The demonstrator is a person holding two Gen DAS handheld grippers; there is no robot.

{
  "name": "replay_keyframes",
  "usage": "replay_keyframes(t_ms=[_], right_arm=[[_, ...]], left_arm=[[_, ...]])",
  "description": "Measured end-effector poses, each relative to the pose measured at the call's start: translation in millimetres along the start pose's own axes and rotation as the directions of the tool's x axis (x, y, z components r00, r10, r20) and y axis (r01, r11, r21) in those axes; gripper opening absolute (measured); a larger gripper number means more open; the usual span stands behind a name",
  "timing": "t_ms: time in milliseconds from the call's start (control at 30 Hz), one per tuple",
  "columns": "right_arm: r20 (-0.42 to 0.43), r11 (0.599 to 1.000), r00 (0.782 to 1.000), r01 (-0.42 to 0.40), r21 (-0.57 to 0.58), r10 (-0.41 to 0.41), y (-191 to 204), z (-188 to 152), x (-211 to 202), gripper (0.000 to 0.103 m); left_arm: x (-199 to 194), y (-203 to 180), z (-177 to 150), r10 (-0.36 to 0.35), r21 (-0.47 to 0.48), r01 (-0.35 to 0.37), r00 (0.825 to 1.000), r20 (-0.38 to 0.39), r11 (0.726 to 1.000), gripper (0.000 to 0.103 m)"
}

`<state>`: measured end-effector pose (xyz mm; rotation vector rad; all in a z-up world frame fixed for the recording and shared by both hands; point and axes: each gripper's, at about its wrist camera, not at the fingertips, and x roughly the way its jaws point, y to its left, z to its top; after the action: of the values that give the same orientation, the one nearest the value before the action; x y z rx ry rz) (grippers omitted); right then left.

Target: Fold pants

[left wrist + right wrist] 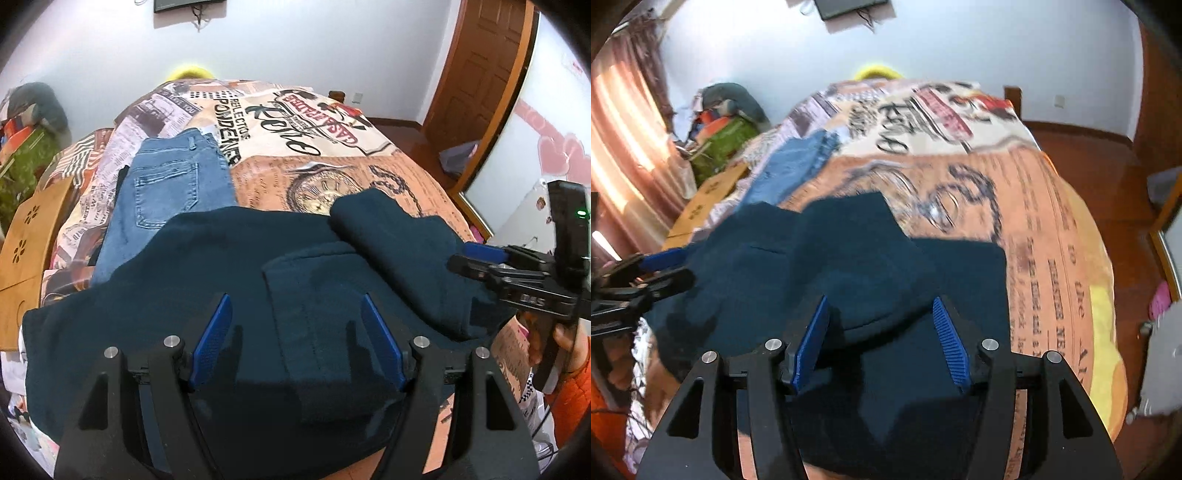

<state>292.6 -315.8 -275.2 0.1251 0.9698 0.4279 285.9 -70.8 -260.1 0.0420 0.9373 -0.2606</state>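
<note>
On near edge of bed, over printed bedspread: dark teal pants, spread flat, one part folded back on top toward right side. Beyond them, nearer left edge: blue jeans, folded, back pocket up. Left gripper above teal cloth, jaws wide apart, nothing pinched. Right gripper above folded-over part, jaws parted, gripping nothing. Wooden board beside bed at left edge.

Bare bedspread beyond dark pants, jeans far left, wooden board at left edge
</note>
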Motion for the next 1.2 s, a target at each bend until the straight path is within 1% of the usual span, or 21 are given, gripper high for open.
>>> replay_keyframes(t_ms=[67, 133, 200, 233, 267, 300, 367, 467, 567, 700, 767, 800, 833, 867, 933, 1000, 1100, 1167, 1200], right_arm=[[-0.021, 0.999, 1.0, -0.013, 0.048, 0.014, -7.6, -2.7, 9.0, 0.055], [-0.061, 0.994, 0.996, -0.056, 0.095, 0.062, -13.7, -2.7, 23.4, 0.057], [-0.054, 0.994, 0.996, -0.061, 0.089, 0.066, -11.2, -4.3, 24.5, 0.057], [-0.048, 0.996, 0.997, -0.057, 0.07, 0.06, -7.2, -2.1, 23.3, 0.054], [-0.032, 0.997, 0.998, -0.06, 0.055, 0.062, -4.3, -0.9, 20.7, 0.047], [-0.019, 0.997, 0.997, -0.068, 0.037, 0.069, -0.1, 0.8, 17.3, 0.035], [0.006, 0.997, 0.997, -0.073, 0.002, 0.073, 8.0, 6.2, 11.7, 0.024], [0.07, 0.995, 0.993, -0.094, -0.034, 0.096, 21.9, 13.5, -0.2, 0.021], [0.116, 0.987, 0.982, -0.136, -0.09, 0.146, 45.2, 20.3, -11.8, 0.02], [0.106, 0.963, 0.969, -0.201, -0.179, 0.222, 81.8, 19.1, -16.0, 0.02], [0.073, 0.947, 0.964, -0.235, -0.22, 0.256, 101.6, 13.1, -13.0, 0.021], [0.053, 0.939, 0.961, -0.252, -0.233, 0.271, 109.3, 9.3, -10.3, 0.023], [0.019, 0.927, 0.954, -0.286, -0.243, 0.299, 117.6, 3.8, -6.8, 0.023], [-0.007, 0.919, 0.948, -0.31, -0.244, 0.318, 120.9, -0.1, -3.7, 0.023], [-0.054, 0.911, 0.942, -0.334, -0.243, 0.331, 126.4, -8.9, 0.9, 0.028], [-0.065, 0.913, 0.947, -0.321, -0.251, 0.315, 126.0, -16.5, -1.0, 0.034], [-0.026, 0.934, 0.96, -0.277, -0.228, 0.278, 106.4, -20.7, -17.1, 0.034], [0.017, 0.954, 0.973, -0.223, -0.2, 0.231, 87.7, -22.0, -32.9, 0.037], [0.049, 0.968, 0.982, -0.173, -0.179, 0.184, 73.5, -23.1, -43.8, 0.041]], left_arm=[[0.4, -3.2, -0.2, 0.011, 0.017, -0.011, 1.0, 0.002, 1.0, 0.072], [1.8, -5.6, -1.4, 0.021, 0.033, -0.021, 1.0, 0.004, 0.999, 0.072], [4.6, -6.2, -3.0, 0.036, 0.041, -0.036, 0.999, -0.001, 0.998, 0.072], [5.3, -6.3, -4.2, 0.042, 0.043, -0.041, 0.999, -0.002, 0.998, 0.072], [6.1, -5.7, -4.9, 0.046, 0.044, -0.046, 0.999, -0.002, 0.998, 0.072], [6.9, -4.4, -5.0, 0.048, 0.043, -0.048, 0.999, -0.002, 0.998, 0.072], [6.5, -1.1, -5.4, 0.051, 0.036, -0.051, 0.999, -0.002, 0.998, 0.072], [0.9, 7.2, -5.2, 0.06, 0.021, -0.06, 0.998, 0.011, 0.998, 0.072], [-8.5, 18.2, -2.9, 0.067, -0.007, -0.067, 0.997, 0.033, 0.998, 0.072], [-23.1, 33.3, -0.8, 0.077, -0.047, -0.075, 0.995, 0.06, 0.996, 0.072], [-31.6, 40.2, -0.7, 0.081, -0.069, -0.076, 0.994, 0.074, 0.995, 0.072], [-33.8, 42.3, -0.3, 0.081, -0.078, -0.075, 0.994, 0.077, 0.994, 0.072], [-36.7, 44.8, -0.3, 0.078, -0.088, -0.071, 0.994, 0.08, 0.994, 0.072], [-39.2, 46.6, -0.7, 0.074, -0.098, -0.066, 0.994, 0.08, 0.993, 0.072], [-42.7, 48.4, -2.0, 0.061, -0.113, -0.052, 0.995, 0.077, 0.992, 0.072], [-44.4, 46.0, -3.3, 0.045, -0.115, -0.037, 0.997, 0.069, 0.993, 0.072], [-44.4, 35.8, -5.9, 0.036, -0.092, -0.03, 0.997, 0.061, 0.995, 0.072], [-40.7, 25.8, -10.2, 0.014, -0.066, -0.011, 0.999, 0.044, 0.998, 0.072], [-37.8, 21.7, -12.4, 0.008, -0.058, -0.006, 0.999, 0.036, 0.998, 0.072]])
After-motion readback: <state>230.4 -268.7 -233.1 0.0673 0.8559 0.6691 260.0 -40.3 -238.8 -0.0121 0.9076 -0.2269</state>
